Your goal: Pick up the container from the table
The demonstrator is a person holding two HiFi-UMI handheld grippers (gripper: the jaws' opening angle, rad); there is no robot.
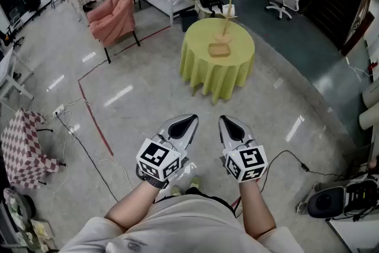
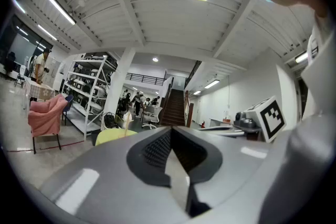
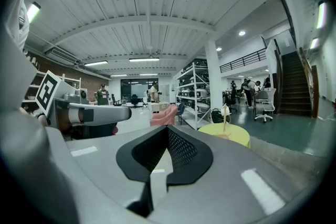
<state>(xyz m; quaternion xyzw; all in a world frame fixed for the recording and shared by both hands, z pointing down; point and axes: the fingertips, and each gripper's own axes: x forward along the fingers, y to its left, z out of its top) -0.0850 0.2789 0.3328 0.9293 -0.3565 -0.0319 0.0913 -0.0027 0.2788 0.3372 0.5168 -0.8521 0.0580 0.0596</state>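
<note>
Both claws held low and close to my body, side by side over bare floor. Left gripper (image 1: pixel 188 120): jaws pressed together to a point, nothing between them; its own view (image 2: pixel 170 131) shows the ribbed black pads meeting. Right gripper (image 1: pixel 227 121): same, jaws together and empty, confirmed in the right gripper view (image 3: pixel 168 131).

Container (image 1: pixel 219 49): shallow, tan, wood-like, sitting on the far round table (image 1: pixel 204 65), near the middle of the top. Well apart from both claws. A thin pale upright stick (image 1: pixel 227 18) rises just behind it. The table wears a yellow-green cloth that hangs in soft folds to near the floor.

Room to move: a wide stretch of glossy pale floor (image 1: pixel 148 92) lies open between me and the table. On the left, a red tape line (image 1: pixel 95 118) and a thin dark cable (image 1: pixel 89 157) cross the floor. Far left, a chair draped in pink fabric (image 1: pixel 113 15); near left, a checkered cover (image 1: pixel 23 148). Near right, a cable runs toward dark equipment (image 1: pixel 328 201) at the edge.

From the right gripper view the table (image 3: pixel 236 136) shows just right of the jaw tips.
</note>
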